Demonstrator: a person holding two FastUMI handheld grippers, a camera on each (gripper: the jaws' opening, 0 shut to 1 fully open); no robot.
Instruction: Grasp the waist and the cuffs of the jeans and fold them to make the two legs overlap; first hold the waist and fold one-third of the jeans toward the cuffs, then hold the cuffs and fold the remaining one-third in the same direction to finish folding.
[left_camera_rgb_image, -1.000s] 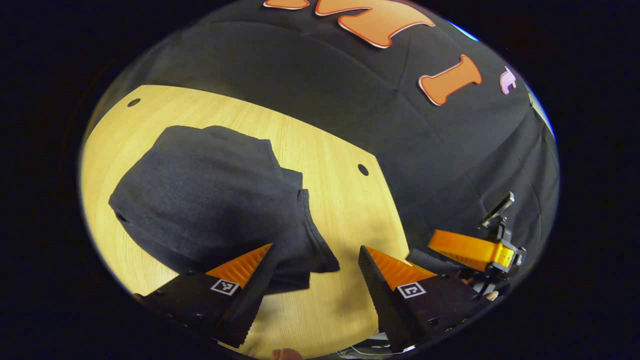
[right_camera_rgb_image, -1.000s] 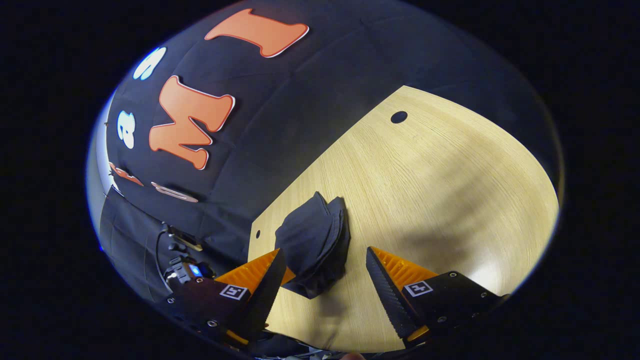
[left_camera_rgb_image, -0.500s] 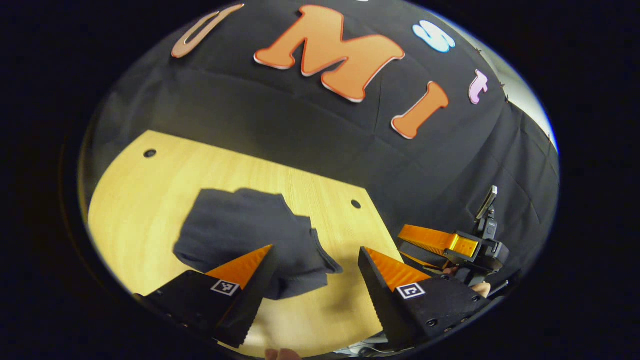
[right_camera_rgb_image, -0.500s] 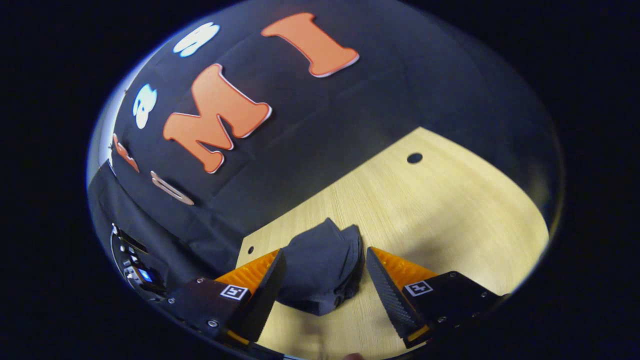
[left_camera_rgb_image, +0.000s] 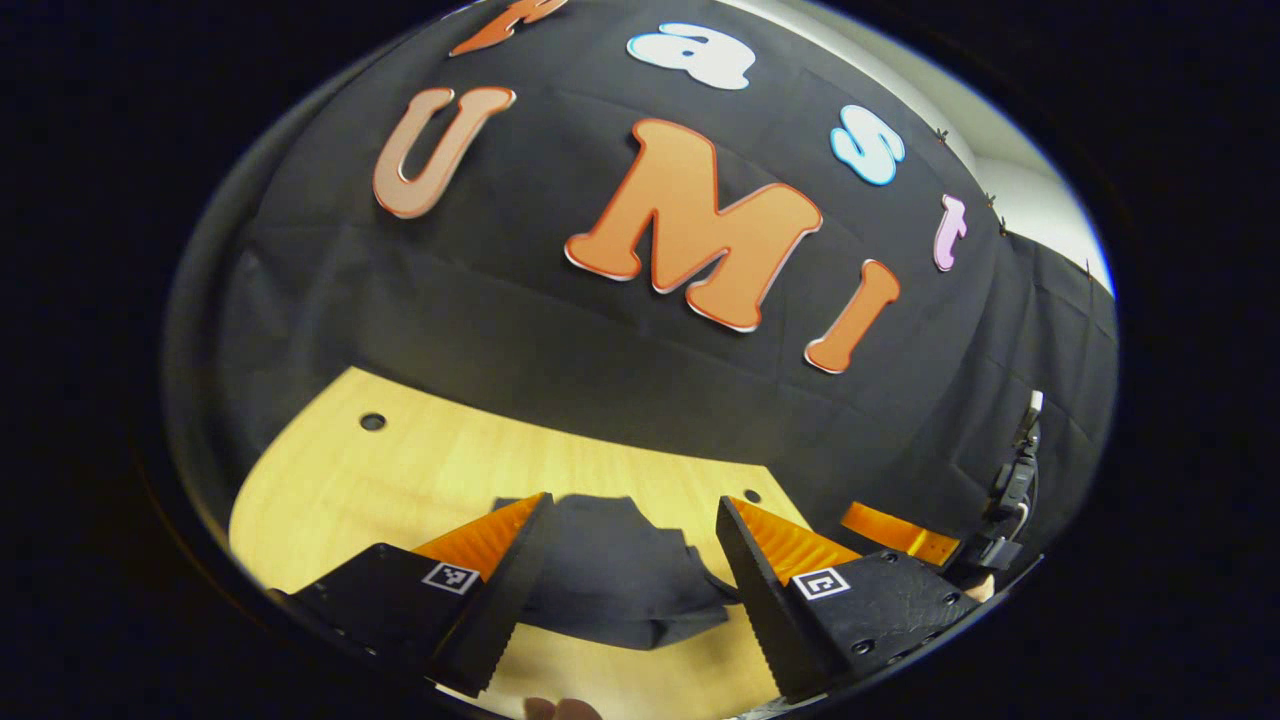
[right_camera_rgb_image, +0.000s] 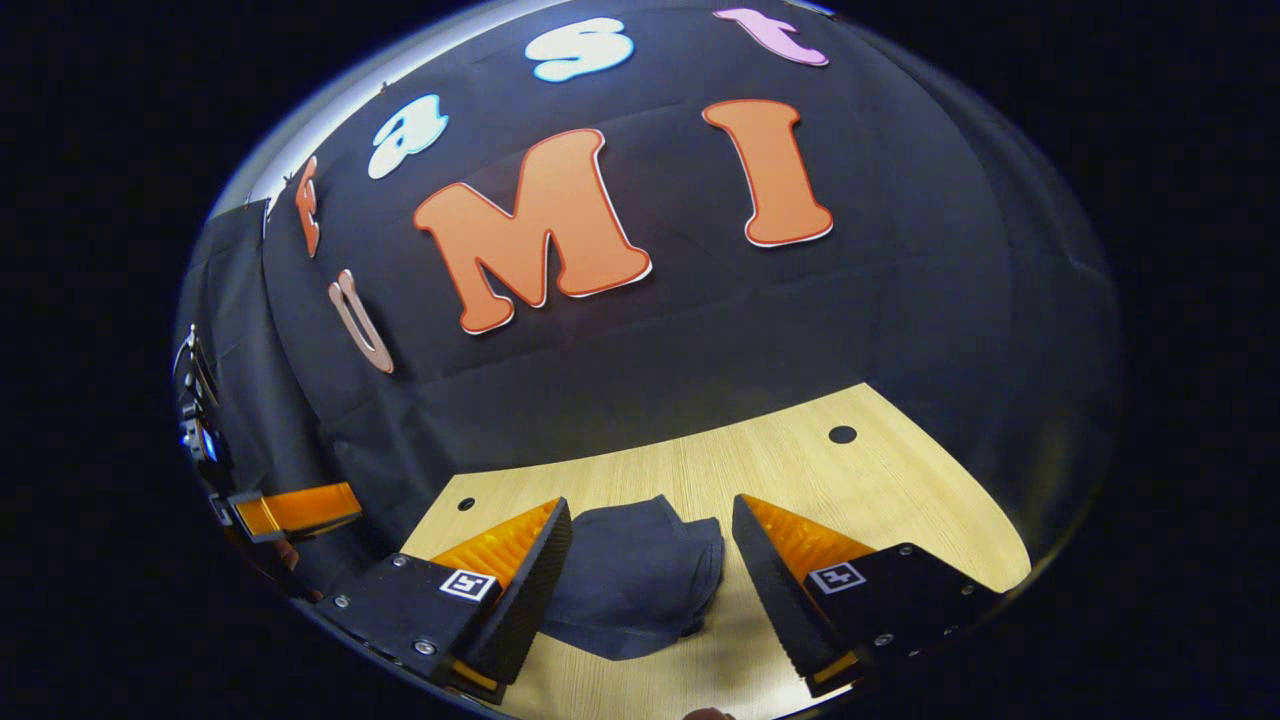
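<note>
On the pale wooden table (left_camera_rgb_image: 400, 480) (right_camera_rgb_image: 900, 480), the dark blue-grey denim jeans (left_camera_rgb_image: 620, 585) (right_camera_rgb_image: 630, 590) lie folded into a compact, thick bundle, several layers stacked one on another. In the left gripper view the bundle has a fairly straight far edge and a rounded, doubled-over fold at its near right corner; in the right gripper view it looks domed on top, with stepped layer edges along its right side. The fabric is plain and matte, with soft creases.

Above the jeans, the black-and-orange left gripper (left_camera_rgb_image: 632, 570) hangs with its fingers spread wide, grasping nothing, the bundle showing in the gap between them. Likewise the black-and-orange right gripper (right_camera_rgb_image: 650, 575) is released, its toothed fingers parted on either side of the jeans and apart from the cloth. Round holes (left_camera_rgb_image: 372, 421) (right_camera_rgb_image: 842, 434) mark the table beyond the jeans, near its far edge.
</note>
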